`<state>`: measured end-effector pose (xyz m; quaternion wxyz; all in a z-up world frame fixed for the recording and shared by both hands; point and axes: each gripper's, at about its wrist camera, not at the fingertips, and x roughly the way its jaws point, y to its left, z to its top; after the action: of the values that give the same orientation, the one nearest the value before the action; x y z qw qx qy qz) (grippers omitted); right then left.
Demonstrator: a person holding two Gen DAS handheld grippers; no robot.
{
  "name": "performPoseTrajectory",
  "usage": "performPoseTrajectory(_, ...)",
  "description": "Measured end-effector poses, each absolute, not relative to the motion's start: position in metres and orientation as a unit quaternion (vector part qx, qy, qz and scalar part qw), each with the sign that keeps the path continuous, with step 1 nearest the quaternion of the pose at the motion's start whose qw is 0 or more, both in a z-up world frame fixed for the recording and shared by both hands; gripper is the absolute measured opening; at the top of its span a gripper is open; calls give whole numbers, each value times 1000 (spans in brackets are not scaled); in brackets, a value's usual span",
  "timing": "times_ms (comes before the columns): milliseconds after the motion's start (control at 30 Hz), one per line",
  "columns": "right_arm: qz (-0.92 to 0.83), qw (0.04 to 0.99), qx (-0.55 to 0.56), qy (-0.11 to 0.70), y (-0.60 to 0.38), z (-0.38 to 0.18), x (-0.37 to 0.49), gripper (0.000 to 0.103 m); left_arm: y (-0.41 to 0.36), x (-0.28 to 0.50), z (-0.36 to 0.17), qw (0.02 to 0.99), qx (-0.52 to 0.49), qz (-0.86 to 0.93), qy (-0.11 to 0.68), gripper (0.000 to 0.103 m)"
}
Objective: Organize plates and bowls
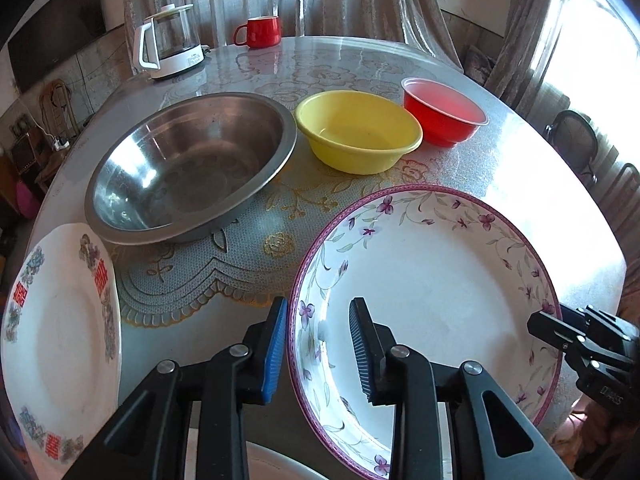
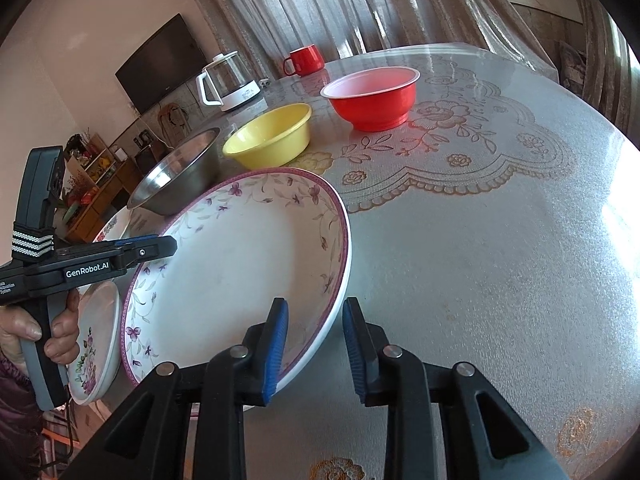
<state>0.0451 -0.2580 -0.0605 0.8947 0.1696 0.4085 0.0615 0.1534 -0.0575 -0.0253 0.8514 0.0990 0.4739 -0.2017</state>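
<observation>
Floral plate (image 1: 432, 280) on desk (image 2: 480, 260): left claw (image 1: 318, 344) and right claw (image 2: 314, 346) both pinching opposite rim edges.

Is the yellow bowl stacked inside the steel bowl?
No. The yellow bowl stands on the table beside the steel bowl, which is empty.

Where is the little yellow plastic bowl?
In the left wrist view, the yellow plastic bowl sits mid-table between the steel bowl and the red plastic bowl.

Lace-patterned table (image 1: 352, 60): steel bowl (image 1: 192, 168), yellow bowl (image 1: 356, 132), red bowl (image 1: 444, 112), kettle (image 1: 168, 40), mug (image 1: 260, 32).
</observation>
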Motion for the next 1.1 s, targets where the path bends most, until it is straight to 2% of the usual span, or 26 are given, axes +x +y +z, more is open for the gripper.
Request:
performPoseTrajectory(33,62,896,166,408,-257,-61,45,28,-58,152,-25,854,105,-199,469,26)
performPoseTrajectory(233,61,902,144,401,-254,-61,45,30,-56,146,-24,850,90,-210,475,25)
performPoseTrajectory(667,65,879,232,411,-304,-62,36,30,-69,102,-21,846,65,-242,470,25)
performPoseTrajectory(1000,69,895,118,424,-282,-57,25,31,-73,97,-24,853,84,-226,463,25)
performPoseTrajectory(1100,65,897,118,421,-282,-58,21,31,-72,98,-24,854,74,-219,466,25)
